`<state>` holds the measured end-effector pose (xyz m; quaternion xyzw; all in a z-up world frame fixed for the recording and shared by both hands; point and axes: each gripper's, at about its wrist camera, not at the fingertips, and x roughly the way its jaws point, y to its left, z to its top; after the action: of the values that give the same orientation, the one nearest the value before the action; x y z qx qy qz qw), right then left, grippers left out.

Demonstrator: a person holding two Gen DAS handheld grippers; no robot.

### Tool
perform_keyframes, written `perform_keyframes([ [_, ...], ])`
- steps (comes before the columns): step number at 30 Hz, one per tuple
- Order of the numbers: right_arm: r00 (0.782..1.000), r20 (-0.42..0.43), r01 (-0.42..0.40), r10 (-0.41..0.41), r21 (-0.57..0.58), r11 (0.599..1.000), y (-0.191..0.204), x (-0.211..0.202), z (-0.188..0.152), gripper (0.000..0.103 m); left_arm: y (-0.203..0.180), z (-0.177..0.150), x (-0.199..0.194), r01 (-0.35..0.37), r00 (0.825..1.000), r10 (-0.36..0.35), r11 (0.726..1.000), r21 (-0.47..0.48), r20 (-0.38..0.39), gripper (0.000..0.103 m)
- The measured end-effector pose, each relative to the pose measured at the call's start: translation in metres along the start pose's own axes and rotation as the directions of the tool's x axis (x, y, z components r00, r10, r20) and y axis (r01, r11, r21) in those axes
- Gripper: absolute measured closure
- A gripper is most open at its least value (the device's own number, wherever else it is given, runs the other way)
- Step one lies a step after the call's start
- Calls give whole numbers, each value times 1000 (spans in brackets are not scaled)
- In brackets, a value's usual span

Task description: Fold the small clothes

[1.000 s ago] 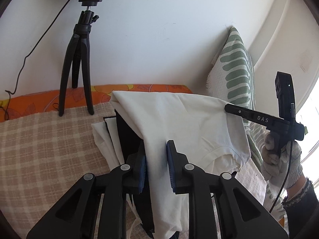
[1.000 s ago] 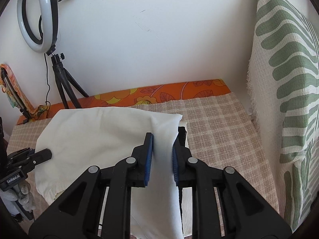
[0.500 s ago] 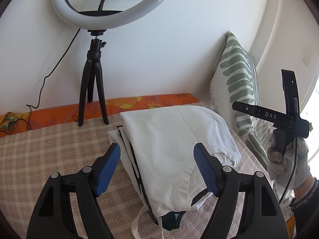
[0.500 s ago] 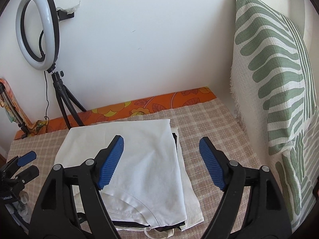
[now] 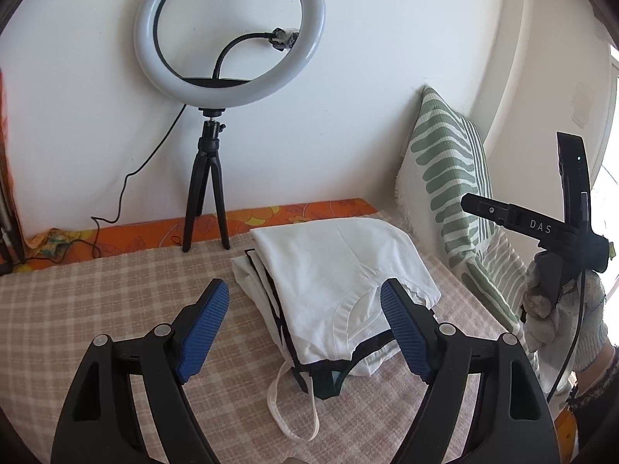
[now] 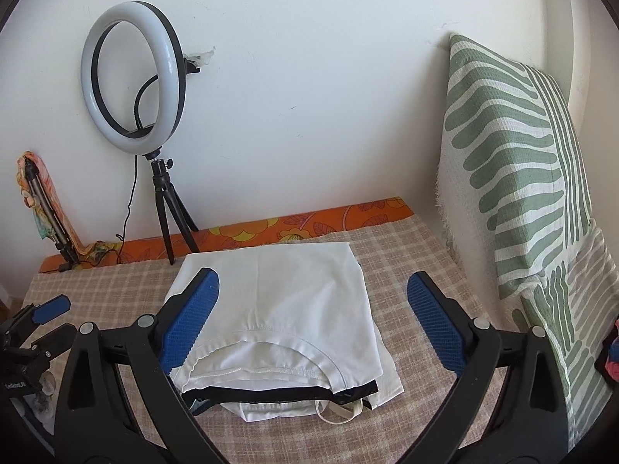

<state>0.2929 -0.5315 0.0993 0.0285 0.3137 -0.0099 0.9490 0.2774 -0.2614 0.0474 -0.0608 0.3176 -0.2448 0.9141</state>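
Observation:
A folded white shirt lies on top of a small pile of folded clothes on the checked bedspread; a black-edged garment and a white strap stick out under it. It also shows in the right wrist view. My left gripper is open and empty, raised just in front of the pile. My right gripper is open and empty, raised over the pile's near edge. The right gripper shows from the side in the left wrist view.
A ring light on a black tripod stands at the back by the wall, its cable trailing left. A green-and-white striped pillow leans against the right wall. An orange floral sheet edges the bed. A second stand leans at far left.
Both grippers were shut on the white shirt a second ago; they have let it go, opened wide and pulled back. The shirt now lies flat on the pile.

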Motion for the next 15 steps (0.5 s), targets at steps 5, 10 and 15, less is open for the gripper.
perform_keyframes([
  [5,1000,18,7,-7,-8,1000,20,-26,-16,0,6,-10,-34,-19,999,19,1000,20,28,21],
  [10,999,33,15,-15,7,1000,41,-48,-37,0,12,-27,-66,-40,998,38,998,52,48,21],
  [15,998,56,22,-22,-13,1000,67,-70,-61,0,17,-48,-94,-44,998,39,994,97,52,21],
])
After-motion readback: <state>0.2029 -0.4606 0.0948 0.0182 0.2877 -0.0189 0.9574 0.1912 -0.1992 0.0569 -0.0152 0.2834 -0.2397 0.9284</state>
